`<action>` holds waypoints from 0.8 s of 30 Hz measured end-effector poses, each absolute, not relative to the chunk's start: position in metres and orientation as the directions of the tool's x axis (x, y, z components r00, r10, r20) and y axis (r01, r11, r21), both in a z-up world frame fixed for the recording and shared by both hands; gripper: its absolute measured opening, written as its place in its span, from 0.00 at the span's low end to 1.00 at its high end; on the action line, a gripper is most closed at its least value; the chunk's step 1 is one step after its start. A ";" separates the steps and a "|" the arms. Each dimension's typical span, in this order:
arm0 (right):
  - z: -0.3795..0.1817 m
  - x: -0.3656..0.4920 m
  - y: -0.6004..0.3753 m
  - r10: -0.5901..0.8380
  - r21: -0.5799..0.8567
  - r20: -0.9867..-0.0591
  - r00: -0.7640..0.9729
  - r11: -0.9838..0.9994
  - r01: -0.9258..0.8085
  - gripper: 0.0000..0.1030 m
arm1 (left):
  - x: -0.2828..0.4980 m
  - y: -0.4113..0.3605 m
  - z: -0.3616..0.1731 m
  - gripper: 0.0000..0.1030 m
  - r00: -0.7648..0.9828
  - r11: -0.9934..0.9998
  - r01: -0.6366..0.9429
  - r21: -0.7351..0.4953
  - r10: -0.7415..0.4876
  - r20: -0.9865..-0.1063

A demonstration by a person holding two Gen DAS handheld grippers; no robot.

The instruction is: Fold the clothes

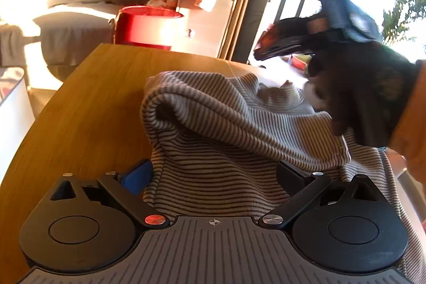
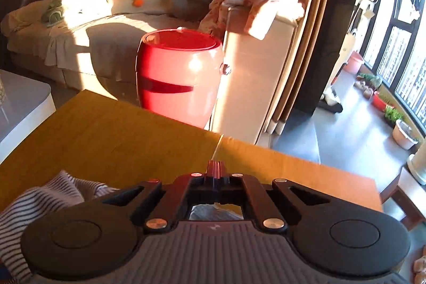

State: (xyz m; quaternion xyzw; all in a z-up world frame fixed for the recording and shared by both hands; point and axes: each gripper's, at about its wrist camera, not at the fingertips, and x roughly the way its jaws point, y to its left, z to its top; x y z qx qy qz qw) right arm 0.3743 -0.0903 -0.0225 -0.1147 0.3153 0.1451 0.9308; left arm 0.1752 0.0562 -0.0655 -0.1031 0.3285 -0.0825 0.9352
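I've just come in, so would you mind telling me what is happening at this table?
A person is folding a striped garment on a wooden table, with a handheld gripper in each hand. The left gripper is open, and the cloth lies bunched between its fingers. The right gripper is lifted above the cloth with its fingers closed together; nothing can be made out between them. The garment is rumpled with one rolled fold on top, not yet a neat stack. A red drum and a sofa stand behind.
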 end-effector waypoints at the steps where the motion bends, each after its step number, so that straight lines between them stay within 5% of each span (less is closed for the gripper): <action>1: -0.017 0.369 -0.097 0.212 -0.098 -0.623 0.753 0.934 -0.344 0.01 | 0.176 0.057 -0.066 1.00 0.769 0.964 0.082 -0.255 -0.224 -0.599; 4: -0.008 0.341 -0.119 0.237 -0.053 -0.651 0.721 0.933 -0.355 0.12 | 0.175 0.058 -0.066 1.00 0.769 0.962 0.083 -0.262 -0.229 -0.597; 6: -0.010 0.320 -0.134 0.237 -0.036 -0.680 0.694 0.935 -0.354 0.50 | 0.175 0.059 -0.066 1.00 0.769 0.960 0.084 -0.266 -0.232 -0.595; 7: -0.012 0.309 -0.141 0.235 -0.030 -0.694 0.681 0.935 -0.353 0.55 | 0.176 0.059 -0.066 1.00 0.769 0.960 0.083 -0.267 -0.232 -0.595; 11: -0.030 0.273 -0.159 0.230 0.003 -0.734 0.639 0.942 -0.336 0.54 | 0.177 0.060 -0.066 1.00 0.770 0.961 0.079 -0.267 -0.228 -0.595; 14: -0.044 0.253 -0.162 0.216 -0.018 -0.743 0.634 0.940 -0.342 0.32 | 0.176 0.061 -0.066 1.00 0.771 0.962 0.074 -0.263 -0.222 -0.597; 24: -0.061 0.286 -0.175 0.158 -0.045 -0.687 0.709 0.965 -0.258 0.31 | 0.171 0.068 -0.066 1.00 0.773 0.966 0.055 -0.251 -0.200 -0.601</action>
